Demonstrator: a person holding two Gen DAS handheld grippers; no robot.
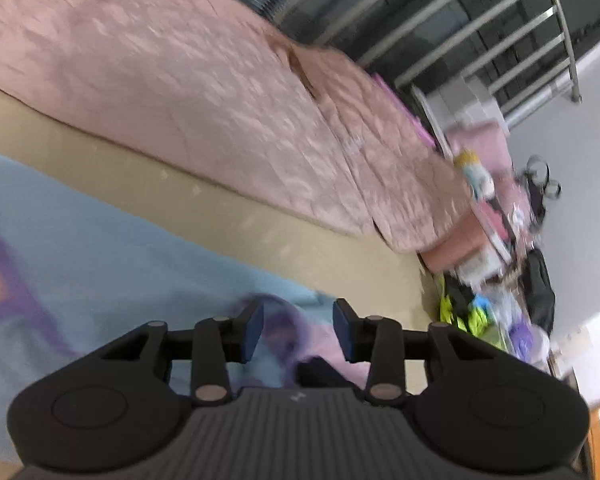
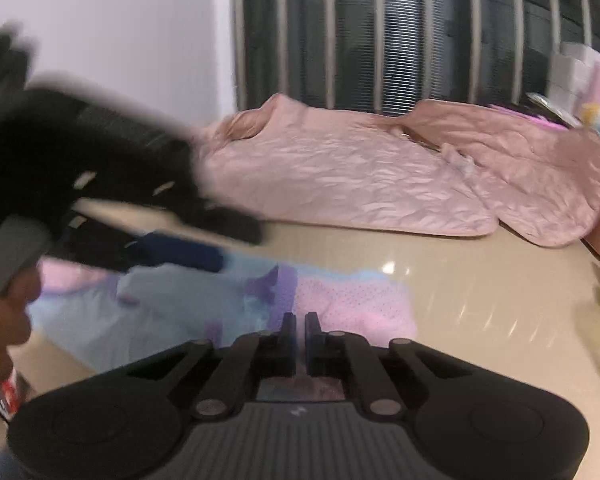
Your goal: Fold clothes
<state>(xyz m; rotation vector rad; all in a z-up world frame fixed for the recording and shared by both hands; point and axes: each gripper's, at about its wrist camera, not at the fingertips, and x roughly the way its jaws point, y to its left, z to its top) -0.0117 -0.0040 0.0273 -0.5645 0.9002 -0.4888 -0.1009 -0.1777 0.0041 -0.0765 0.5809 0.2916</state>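
The garment (image 1: pixel 112 240) lies spread on the beige worktop (image 1: pixel 220 208), near its front edge. It is pale blue cloth with purple trim lines and a pink panel dotted with small holes; in the right wrist view the pink panel (image 2: pixel 356 300) sits beside a purple patch, with blue cloth running off to the left.

The left tool (image 1: pixel 298 330) stands wide, its blue pads (image 1: pixel 252 332) apart over a bunched purple and pink edge of the garment, and no cloth is pinched between them. In the right wrist view it shows as a dark blur (image 2: pixel 100 184) above the blue part of the garment.

The right tool (image 2: pixel 299 338) is narrow, its fingers nearly together at the garment's near edge, where pink meets purple. Cloth shows just behind the fingers, but whether they pinch it I cannot tell.

Behind the garment, well apart, a crinkled pink quilt (image 2: pixel 360 172) lies across the worktop's far side.
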